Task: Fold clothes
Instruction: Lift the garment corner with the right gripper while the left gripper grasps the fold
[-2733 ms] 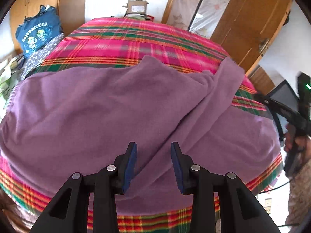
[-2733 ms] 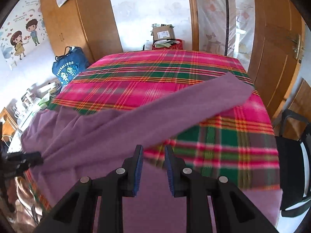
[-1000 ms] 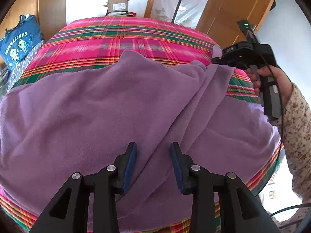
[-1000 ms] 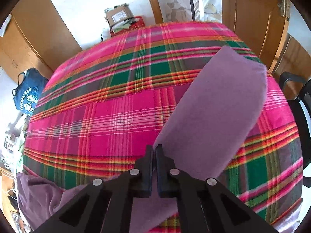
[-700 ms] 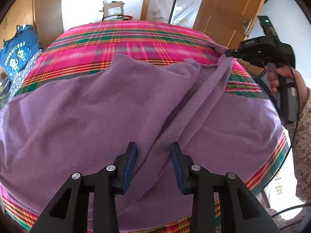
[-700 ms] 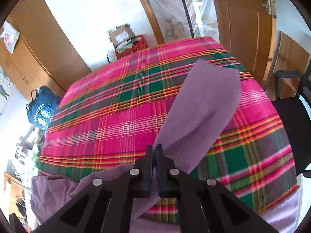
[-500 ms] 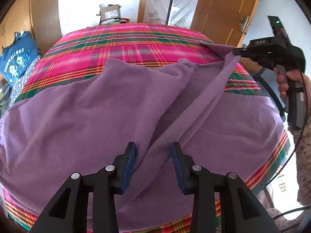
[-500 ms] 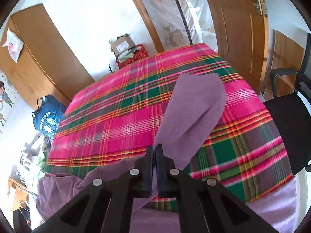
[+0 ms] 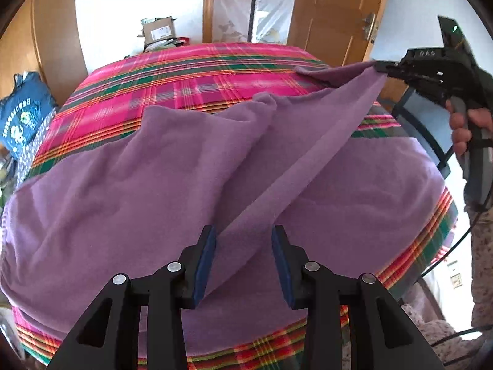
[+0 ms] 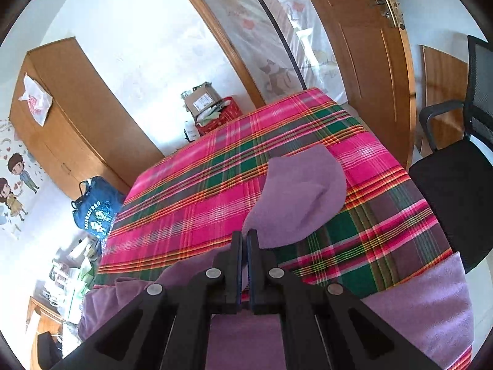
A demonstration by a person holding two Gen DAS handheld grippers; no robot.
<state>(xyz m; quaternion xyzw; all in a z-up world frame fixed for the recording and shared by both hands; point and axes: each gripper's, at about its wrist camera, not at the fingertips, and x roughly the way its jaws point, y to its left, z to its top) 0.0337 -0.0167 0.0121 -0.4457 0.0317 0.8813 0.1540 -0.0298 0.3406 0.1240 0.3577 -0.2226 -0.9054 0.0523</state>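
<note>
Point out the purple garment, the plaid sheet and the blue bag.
purple garment (image 9: 138, 185), left wrist view, its flat body.
plaid sheet (image 10: 191, 203), right wrist view, bare pink stretch.
blue bag (image 10: 95, 212), right wrist view, printed front.

Your garment (image 9: 154, 166) spread over the near part of the bedspread (image 9: 197, 77), its right corner lifted above it, bag (image 9: 21, 117) far left, cardboard box (image 9: 160, 30) behind, chair (image 10: 456, 185) right.

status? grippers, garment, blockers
Right gripper shut on purple garment, sleeve lifted. Left gripper open, holding nothing. Nothing in the way on plaid bed.
</note>
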